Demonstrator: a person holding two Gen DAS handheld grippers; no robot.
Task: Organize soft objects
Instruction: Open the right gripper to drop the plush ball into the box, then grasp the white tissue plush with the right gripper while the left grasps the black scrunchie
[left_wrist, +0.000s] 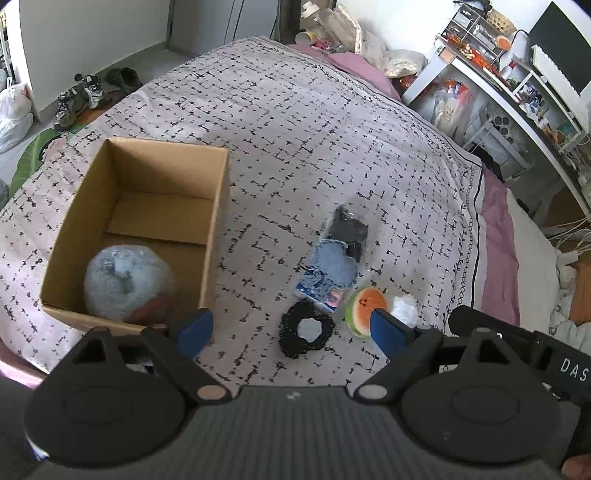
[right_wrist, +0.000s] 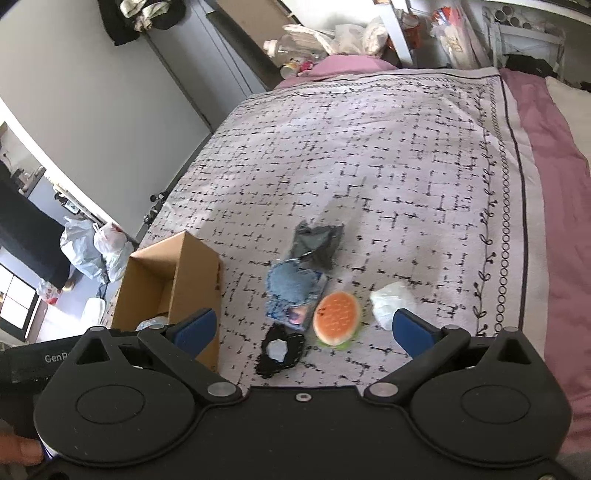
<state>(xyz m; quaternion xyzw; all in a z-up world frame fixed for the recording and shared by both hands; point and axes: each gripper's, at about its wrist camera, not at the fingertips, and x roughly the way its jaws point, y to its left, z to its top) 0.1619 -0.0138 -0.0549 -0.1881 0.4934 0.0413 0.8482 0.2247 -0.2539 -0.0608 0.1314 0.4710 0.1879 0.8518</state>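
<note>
A cardboard box (left_wrist: 162, 192) stands on the bed and holds a fluffy pale-blue plush (left_wrist: 125, 284). To its right lie a dark pouch (left_wrist: 349, 229), a denim heart (left_wrist: 334, 266), a black fuzzy ring (left_wrist: 304, 332), an orange-and-green squishy toy (left_wrist: 365, 306) and a white crumpled lump (left_wrist: 404, 310). My left gripper (left_wrist: 291, 328) hangs open above the ring, with nothing between its pads. My right gripper (right_wrist: 303, 330) is open and empty over the ring (right_wrist: 280, 350) and squishy toy (right_wrist: 336, 323), with the box (right_wrist: 177, 280) to its left.
The patterned bedspread (left_wrist: 295, 129) stretches far beyond the items. A pink sheet edge (right_wrist: 554, 184) runs along the right. Cluttered white shelves (left_wrist: 498, 74) stand past the bed's right side, and shoes (left_wrist: 85, 92) and plastic bags (right_wrist: 96, 247) lie on the floor.
</note>
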